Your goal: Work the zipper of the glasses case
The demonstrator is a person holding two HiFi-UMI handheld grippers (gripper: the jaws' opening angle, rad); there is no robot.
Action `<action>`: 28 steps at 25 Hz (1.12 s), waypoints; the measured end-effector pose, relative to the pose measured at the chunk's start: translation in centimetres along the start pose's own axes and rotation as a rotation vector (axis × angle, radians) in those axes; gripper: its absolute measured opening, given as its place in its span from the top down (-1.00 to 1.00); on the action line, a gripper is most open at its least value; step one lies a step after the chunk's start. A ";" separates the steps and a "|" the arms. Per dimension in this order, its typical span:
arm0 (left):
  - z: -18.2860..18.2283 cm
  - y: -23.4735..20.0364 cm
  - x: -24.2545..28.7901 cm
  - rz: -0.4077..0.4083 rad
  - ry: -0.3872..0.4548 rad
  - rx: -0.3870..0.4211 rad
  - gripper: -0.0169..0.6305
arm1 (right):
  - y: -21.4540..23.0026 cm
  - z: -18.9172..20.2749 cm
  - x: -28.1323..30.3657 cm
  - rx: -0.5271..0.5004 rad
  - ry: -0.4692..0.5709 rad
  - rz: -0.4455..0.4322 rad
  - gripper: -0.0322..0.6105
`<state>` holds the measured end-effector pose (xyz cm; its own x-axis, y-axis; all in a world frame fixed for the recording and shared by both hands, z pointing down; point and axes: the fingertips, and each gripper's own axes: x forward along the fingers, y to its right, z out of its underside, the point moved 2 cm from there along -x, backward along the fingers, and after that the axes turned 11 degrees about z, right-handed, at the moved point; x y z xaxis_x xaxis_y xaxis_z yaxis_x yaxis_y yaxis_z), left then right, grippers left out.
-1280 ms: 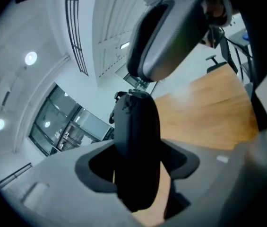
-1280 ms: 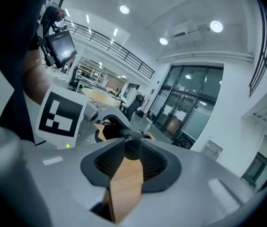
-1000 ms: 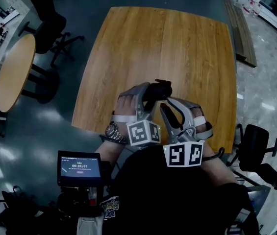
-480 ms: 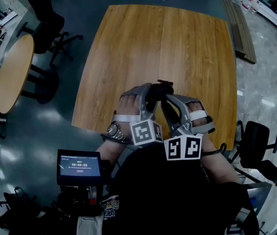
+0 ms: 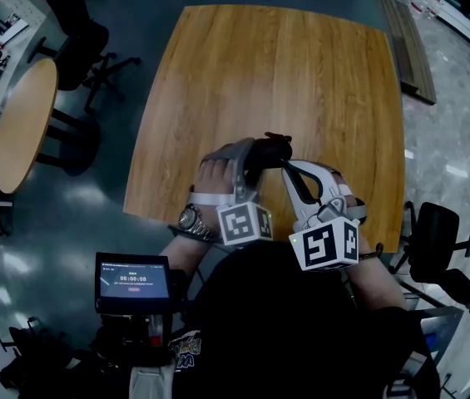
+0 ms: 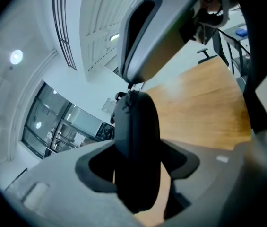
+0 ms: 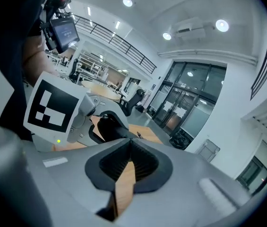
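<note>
A black glasses case is held upright above the near part of the wooden table. My left gripper is shut on it; in the left gripper view the case fills the gap between the jaws. My right gripper comes in from the right, with its tips at the case's end. Its jaws are shut on the small zipper pull at the top of the case. In the right gripper view the closed tips point at the case and the left gripper behind it.
A round wooden table stands at the left on the dark floor. Office chairs are at the upper left and lower right. A small screen hangs at the person's chest. A wooden pallet lies at the right.
The right gripper has swung its rear to the right and closed its jaws at the end of the case. The left gripper still holds the case in the same place.
</note>
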<state>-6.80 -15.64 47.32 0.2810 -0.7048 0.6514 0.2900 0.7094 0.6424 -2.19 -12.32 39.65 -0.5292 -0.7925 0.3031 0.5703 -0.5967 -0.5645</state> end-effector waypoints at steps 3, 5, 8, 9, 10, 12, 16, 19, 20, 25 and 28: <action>-0.1 -0.1 -0.3 -0.017 0.041 0.022 0.11 | 0.2 -0.1 -0.3 0.120 0.015 -0.061 0.88; -0.4 -0.3 -0.9 -0.045 0.095 0.027 0.11 | 0.8 -0.1 -0.6 0.313 0.035 -0.134 0.88; -0.7 -0.5 -1.6 -0.081 0.168 0.023 0.12 | 2.0 0.0 -1.1 0.561 0.045 -0.236 0.88; -0.8 -0.5 -1.9 -0.093 0.186 0.029 0.13 | 2.2 0.0 -1.3 0.596 0.048 -0.258 0.87; -0.8 -0.5 -2.1 -0.105 0.203 0.039 0.13 | 2.3 0.0 -1.4 0.608 0.051 -0.268 0.88; -0.8 -0.7 -2.6 -0.128 0.244 0.060 0.13 | 2.7 0.0 -1.6 0.625 0.059 -0.276 0.87; -0.9 -1.0 -3.6 -0.131 0.330 0.101 0.13 | 3.6 0.5 -1.6 0.768 0.055 -0.328 0.87; -1.2 -0.5 -4.8 -0.043 0.432 0.082 0.13 | 3.7 0.9 -1.4 0.838 0.048 -0.371 0.87; -1.3 -0.3 -5.2 0.018 0.479 0.043 0.13 | 3.6 1.0 -1.4 0.838 0.046 -0.380 0.87; -2.1 0.1 -7.3 0.275 0.698 -0.222 0.13 | 2.9 1.0 -1.3 0.996 0.062 -0.505 0.86; -2.7 -0.3 -8.3 0.378 0.805 -0.366 0.13 | 2.9 0.4 -1.9 1.121 0.137 -0.591 0.87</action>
<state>-6.79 -10.04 40.63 0.9187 -0.3214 0.2296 0.2810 0.9403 0.1919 0.72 -12.57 37.79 -0.9050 -0.3916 0.1662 0.4073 -0.6852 0.6038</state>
